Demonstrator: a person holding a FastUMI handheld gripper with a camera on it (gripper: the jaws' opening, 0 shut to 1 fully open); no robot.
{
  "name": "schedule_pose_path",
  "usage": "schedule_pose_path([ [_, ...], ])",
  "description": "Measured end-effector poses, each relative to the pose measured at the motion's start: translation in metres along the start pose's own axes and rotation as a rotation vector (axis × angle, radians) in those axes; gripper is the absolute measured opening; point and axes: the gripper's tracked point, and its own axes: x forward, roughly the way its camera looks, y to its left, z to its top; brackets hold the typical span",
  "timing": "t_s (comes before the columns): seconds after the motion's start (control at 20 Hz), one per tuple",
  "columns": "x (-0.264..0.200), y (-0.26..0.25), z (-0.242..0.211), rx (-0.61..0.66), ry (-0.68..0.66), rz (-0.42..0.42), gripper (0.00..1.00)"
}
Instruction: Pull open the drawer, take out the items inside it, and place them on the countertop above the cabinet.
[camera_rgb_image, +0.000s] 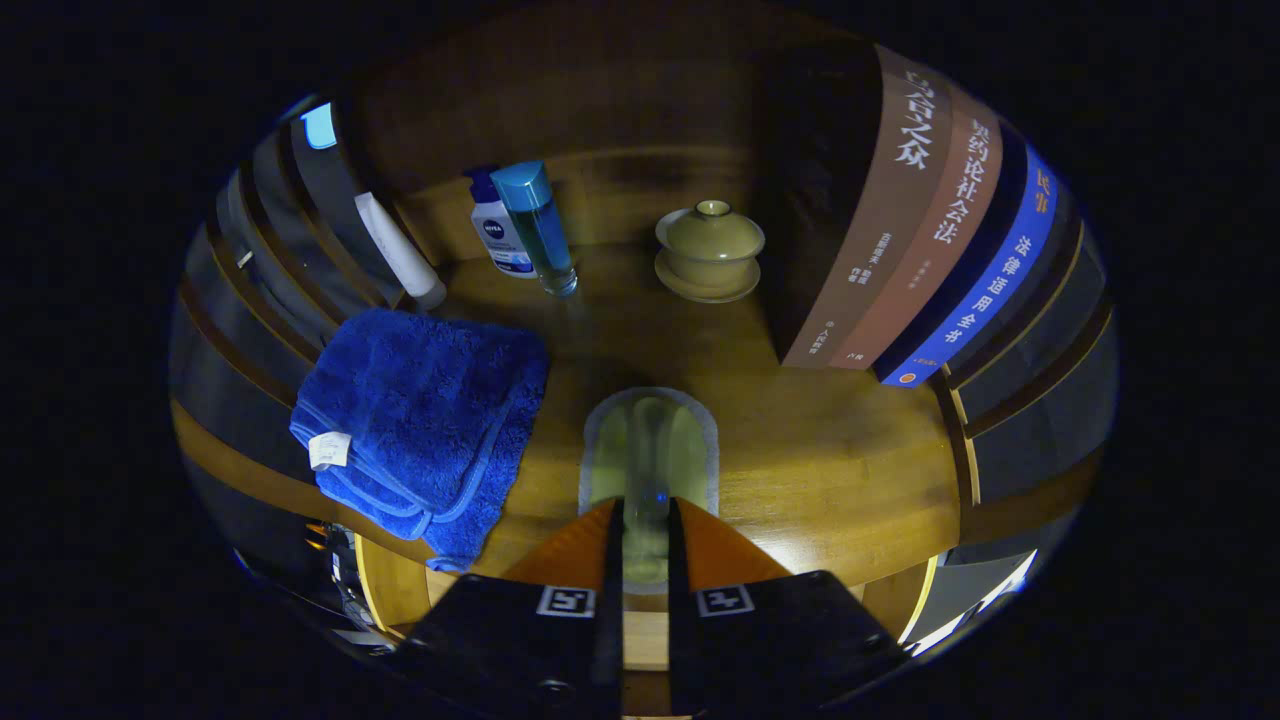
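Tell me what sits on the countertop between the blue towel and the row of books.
In the gripper view, between the blue towel and the books lies the pale flat item held by the gripper, on bare wood countertop. The lidded cup stands farther back.

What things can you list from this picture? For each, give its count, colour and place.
Towel: one, blue, folded on the countertop's near edge, beside the fingers.
Tube: one, white, leaning behind the towel.
White bottle: one, white with a blue cap, at the back.
Blue bottle: one, clear blue with a blue cap, touching the white bottle.
Lidded cup: one, olive, on its saucer, at the back beside the books.
Books: three, two brown and one blue, upright.
Clear item: one, pale green, between the fingers.
Countertop: one, brown wood.
Fingers: two, closed on the clear item.
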Motion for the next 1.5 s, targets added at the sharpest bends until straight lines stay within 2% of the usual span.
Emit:
schedule_pose_path([
  [0.05,0.000,0.000,0.000,-0.018,-0.004,-0.007,0.24],
  [0.1,-0.003,-0.002,0.002,-0.034,-0.011,-0.014,0.34],
  [0.3,-0.013,0.004,0.013,-0.032,-0.099,0.021,1.00],
  [0.5,-0.060,0.010,0.008,-0.095,-0.242,0.045,0.99],
  [0.6,-0.098,0.018,-0.001,-0.106,-0.324,0.083,0.99],
  [0.8,-0.177,0.026,-0.024,-0.033,-0.543,0.197,0.99],
  [0.9,-0.212,0.020,-0.044,-0.015,-0.642,0.223,0.99],
  [1.1,-0.266,-0.003,-0.082,0.015,-0.862,0.199,0.99],
  [1.25,-0.294,-0.016,-0.127,0.044,-0.988,0.179,0.99],
  [1.5,-0.286,-0.011,-0.196,0.086,-1.060,0.152,0.99],
])
